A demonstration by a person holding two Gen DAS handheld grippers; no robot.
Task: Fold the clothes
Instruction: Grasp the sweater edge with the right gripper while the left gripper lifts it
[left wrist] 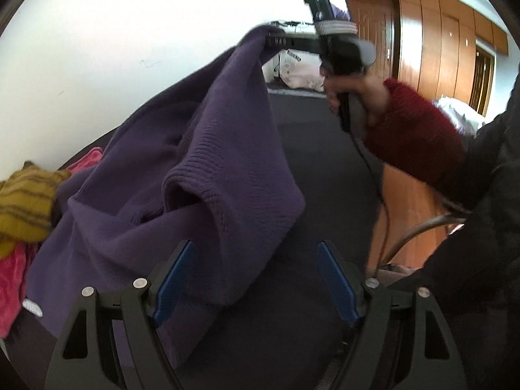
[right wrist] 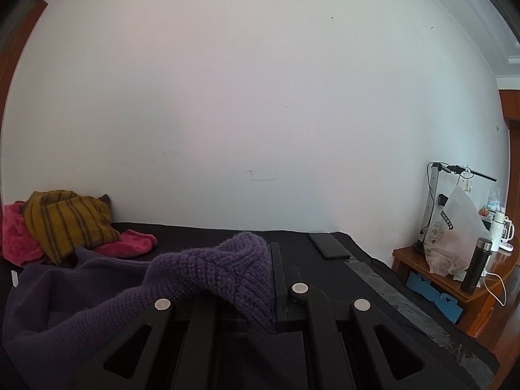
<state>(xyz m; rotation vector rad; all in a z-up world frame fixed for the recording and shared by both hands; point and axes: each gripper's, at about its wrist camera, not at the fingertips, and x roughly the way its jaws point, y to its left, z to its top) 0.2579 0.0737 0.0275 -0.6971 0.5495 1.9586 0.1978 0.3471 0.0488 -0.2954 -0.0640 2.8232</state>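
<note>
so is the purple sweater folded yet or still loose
Still loose: the purple sweater hangs bunched from the shut right claw, unfolded, its lower part draped on the dark surface.

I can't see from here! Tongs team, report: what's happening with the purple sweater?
Right tongs shut on purple sweater, lifting one end. Left tongs open, empty. Yellow striped garment and pink cloth piled behind.

A plain white wall is seen behind a black-covered table. A wooden side table is placed at its far end, against the wall. Wood-panelled doors are seen along another wall.
</note>
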